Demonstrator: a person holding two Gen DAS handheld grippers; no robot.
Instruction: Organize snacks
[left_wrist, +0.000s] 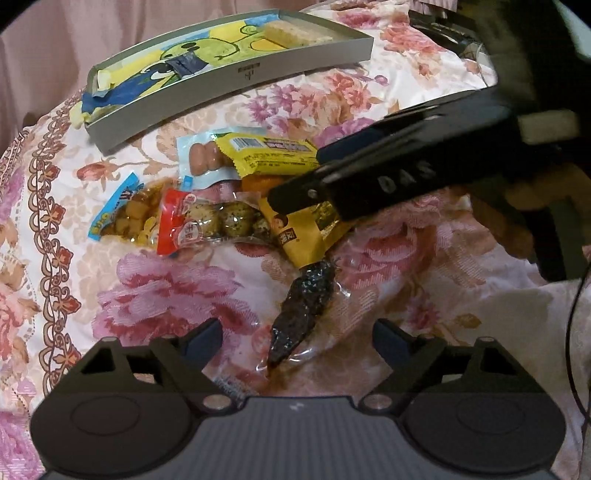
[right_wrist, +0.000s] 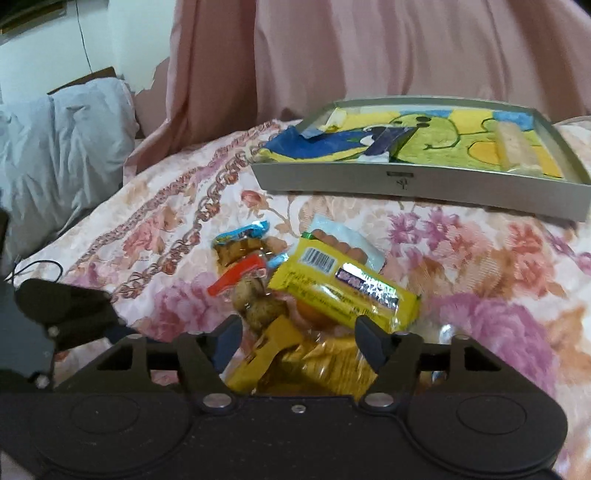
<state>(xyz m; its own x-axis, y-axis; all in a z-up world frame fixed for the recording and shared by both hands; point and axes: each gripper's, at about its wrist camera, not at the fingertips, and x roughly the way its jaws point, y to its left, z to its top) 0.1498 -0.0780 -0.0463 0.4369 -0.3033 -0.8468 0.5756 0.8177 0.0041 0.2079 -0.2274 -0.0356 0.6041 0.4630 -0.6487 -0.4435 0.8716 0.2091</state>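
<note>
A: Left wrist view? 
B: The left gripper (left_wrist: 295, 341) gapes wide over a dark snack packet (left_wrist: 303, 314), untouched; the snack pile (left_wrist: 221, 199) lies beyond, the grey tray (left_wrist: 236, 74) far.

A: Right wrist view? 
B: The right gripper (right_wrist: 297, 339) stands apart around a gold packet (right_wrist: 317, 363), no pads pressing.

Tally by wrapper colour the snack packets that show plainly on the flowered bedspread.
Yellow: 2, the barcode bar and the gold-yellow packet
Blue-edged: 2, the sausage packet and the packet of brown pieces
Red-edged: 1, the egg packet
Clear: 1, the dark strip packet
Total: 6
</note>
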